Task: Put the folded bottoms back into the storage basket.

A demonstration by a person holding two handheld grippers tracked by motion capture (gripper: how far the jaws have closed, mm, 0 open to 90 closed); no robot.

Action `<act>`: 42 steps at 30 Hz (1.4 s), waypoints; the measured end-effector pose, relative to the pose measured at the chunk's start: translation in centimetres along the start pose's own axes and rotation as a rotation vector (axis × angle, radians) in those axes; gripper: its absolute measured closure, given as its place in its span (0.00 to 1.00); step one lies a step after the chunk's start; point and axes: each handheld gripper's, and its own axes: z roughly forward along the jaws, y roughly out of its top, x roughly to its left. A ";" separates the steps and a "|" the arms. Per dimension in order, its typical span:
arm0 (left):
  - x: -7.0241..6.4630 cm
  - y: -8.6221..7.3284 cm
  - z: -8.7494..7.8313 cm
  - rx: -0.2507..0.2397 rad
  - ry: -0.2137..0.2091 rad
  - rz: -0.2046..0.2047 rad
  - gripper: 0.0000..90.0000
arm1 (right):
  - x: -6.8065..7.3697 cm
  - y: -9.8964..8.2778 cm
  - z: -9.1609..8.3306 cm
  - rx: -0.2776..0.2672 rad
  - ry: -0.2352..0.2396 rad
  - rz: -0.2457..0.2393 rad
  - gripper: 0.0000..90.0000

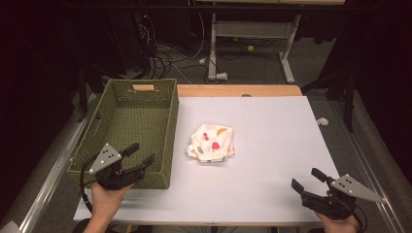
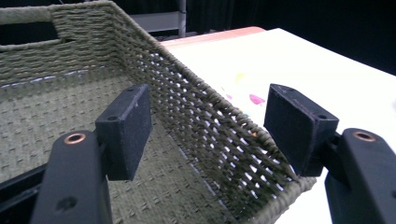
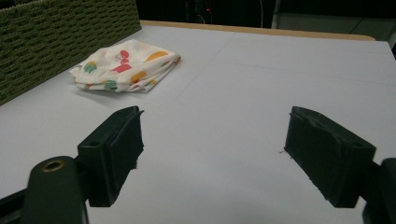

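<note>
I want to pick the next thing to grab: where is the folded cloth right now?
In the high view the folded cloth lies near the middle of the white table, just right of the green basket, apart from both grippers.

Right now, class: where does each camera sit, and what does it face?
High view: above the table's near edge, looking down; both hands, left claw, right claw.
Left gripper view: on the left claw, facing the green basket.
Right gripper view: on the right claw, facing the folded cloth.
Shared: cloth, basket.

Dim surroundings, perhaps slightly soft focus
</note>
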 end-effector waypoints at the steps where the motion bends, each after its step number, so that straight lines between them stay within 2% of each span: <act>1: -0.1 0.0 0.1 0.000 -0.004 -0.002 0.34 | 0.0 0.0 0.0 0.000 0.000 0.000 0.22; 11: -0.5 0.4 0.9 0.003 -0.027 -0.001 0.34 | 0.0 0.0 0.0 0.000 0.001 0.001 0.22; 30: -2.0 1.7 3.0 0.021 -0.077 0.032 0.34 | 0.0 0.0 0.0 0.004 0.001 0.002 0.22; 42: -2.6 2.4 4.5 0.034 -0.103 0.024 0.34 | 0.0 0.0 0.0 0.004 0.001 0.002 0.22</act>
